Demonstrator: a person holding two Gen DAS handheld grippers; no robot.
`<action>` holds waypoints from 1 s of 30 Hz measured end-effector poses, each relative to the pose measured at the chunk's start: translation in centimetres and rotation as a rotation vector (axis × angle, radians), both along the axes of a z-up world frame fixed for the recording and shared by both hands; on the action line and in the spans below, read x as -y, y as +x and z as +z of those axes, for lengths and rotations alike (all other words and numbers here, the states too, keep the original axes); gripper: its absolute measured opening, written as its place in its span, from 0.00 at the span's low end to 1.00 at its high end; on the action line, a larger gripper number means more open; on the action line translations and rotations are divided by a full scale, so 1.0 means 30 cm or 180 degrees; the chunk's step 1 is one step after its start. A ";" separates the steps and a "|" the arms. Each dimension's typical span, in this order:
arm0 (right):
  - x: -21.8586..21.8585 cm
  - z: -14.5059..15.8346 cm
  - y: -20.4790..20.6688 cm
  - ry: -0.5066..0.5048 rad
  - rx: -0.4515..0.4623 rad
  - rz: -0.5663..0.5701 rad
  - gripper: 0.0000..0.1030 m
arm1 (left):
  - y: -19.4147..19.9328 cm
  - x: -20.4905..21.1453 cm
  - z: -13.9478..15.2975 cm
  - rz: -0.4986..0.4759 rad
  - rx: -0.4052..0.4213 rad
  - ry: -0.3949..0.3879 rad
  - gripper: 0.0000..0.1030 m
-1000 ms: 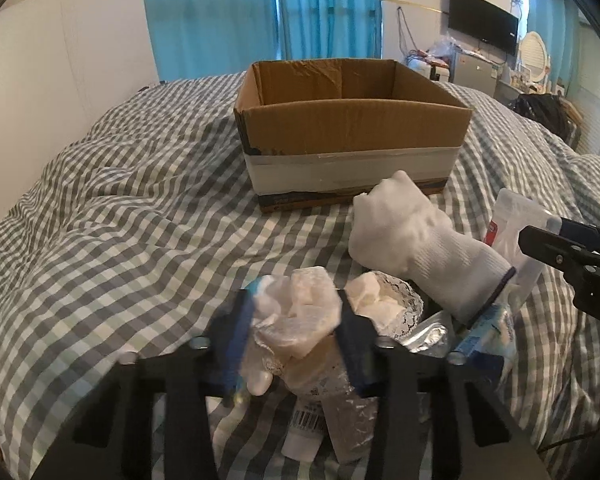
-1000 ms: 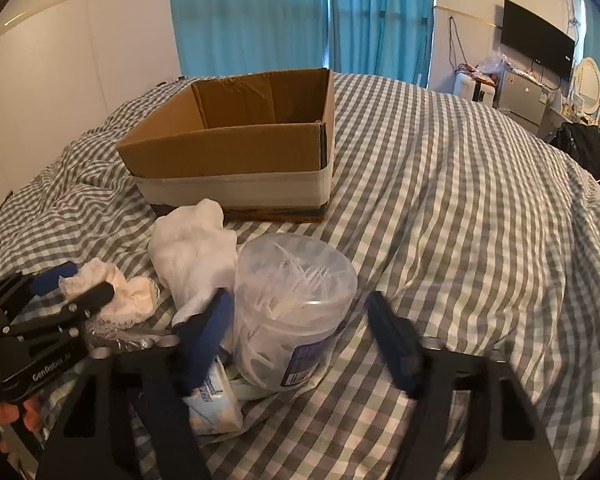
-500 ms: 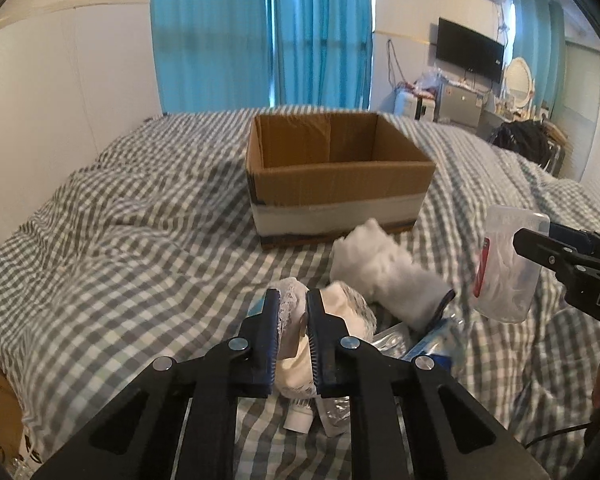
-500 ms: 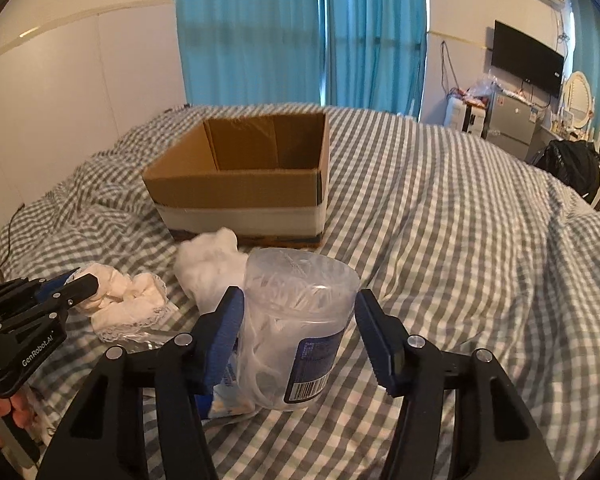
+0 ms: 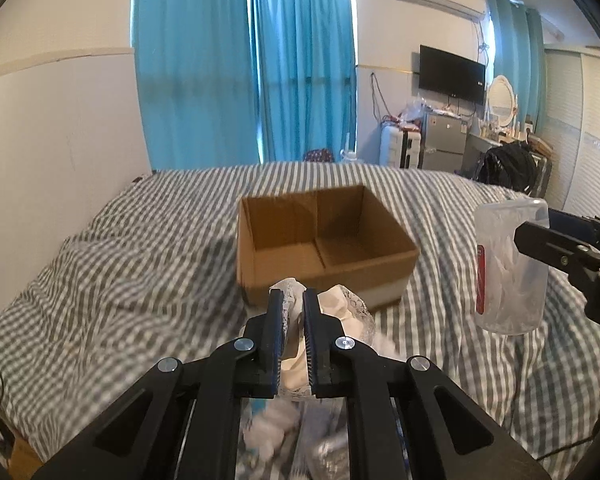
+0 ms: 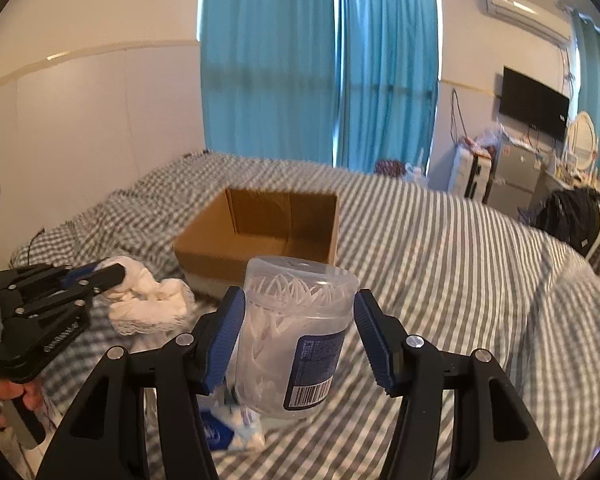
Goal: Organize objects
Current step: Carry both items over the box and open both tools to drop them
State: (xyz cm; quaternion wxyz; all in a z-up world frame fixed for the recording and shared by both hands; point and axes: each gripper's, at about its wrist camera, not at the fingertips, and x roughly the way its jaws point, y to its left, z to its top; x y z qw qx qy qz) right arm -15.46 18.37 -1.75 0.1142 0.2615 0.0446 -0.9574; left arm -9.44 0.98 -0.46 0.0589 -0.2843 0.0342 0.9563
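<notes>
An open, empty cardboard box (image 5: 324,240) stands on the checked bed ahead; it also shows in the right wrist view (image 6: 260,236). My left gripper (image 5: 293,304) is shut on a white lacy cloth (image 5: 340,304) and holds it in the air in front of the box; the cloth also shows in the right wrist view (image 6: 148,300). My right gripper (image 6: 298,312) is shut on a clear plastic jar of white floss picks (image 6: 296,332), lifted above the bed; the jar appears at the right in the left wrist view (image 5: 508,268).
Small packets and white items (image 5: 284,432) lie on the bed below the left gripper. A blue-and-white packet (image 6: 232,428) lies under the jar. Blue curtains (image 5: 244,60), a wall TV (image 5: 452,74) and cluttered furniture (image 5: 440,140) stand beyond the bed.
Both grippers closed on their items and rose well above the bed. The cloth and the jar left the pile; the box now looks lower and farther.
</notes>
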 end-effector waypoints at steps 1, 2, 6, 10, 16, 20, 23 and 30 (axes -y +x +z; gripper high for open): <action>0.006 0.023 -0.018 -0.0022 -0.0041 0.0042 0.55 | -0.015 -0.003 0.013 -0.0003 -0.0024 0.0005 0.10; 0.011 0.038 -0.034 -0.0037 -0.0066 0.0074 0.55 | -0.033 -0.005 0.024 -0.0005 -0.0048 0.0000 0.10; 0.039 0.091 -0.112 -0.0038 -0.0148 0.0160 0.55 | -0.119 -0.008 0.065 -0.0022 -0.0136 0.0004 0.10; 0.063 0.126 -0.206 -0.0023 -0.0208 0.0212 0.54 | -0.237 -0.018 0.093 -0.0033 -0.0193 -0.0008 0.10; 0.093 0.129 -0.382 0.0003 -0.0195 0.0250 0.54 | -0.403 -0.014 0.081 -0.0027 -0.0154 0.0034 0.10; 0.112 0.095 -0.513 -0.0010 -0.0121 0.0264 0.54 | -0.504 -0.024 0.026 -0.0026 -0.0060 -0.0008 0.10; 0.123 0.052 -0.593 -0.0027 -0.0022 0.0271 0.54 | -0.557 -0.027 -0.029 -0.0030 0.0026 -0.0023 0.10; 0.134 -0.090 -0.703 -0.0046 0.0238 0.0295 0.53 | -0.637 -0.033 -0.137 -0.0040 0.0205 -0.0070 0.10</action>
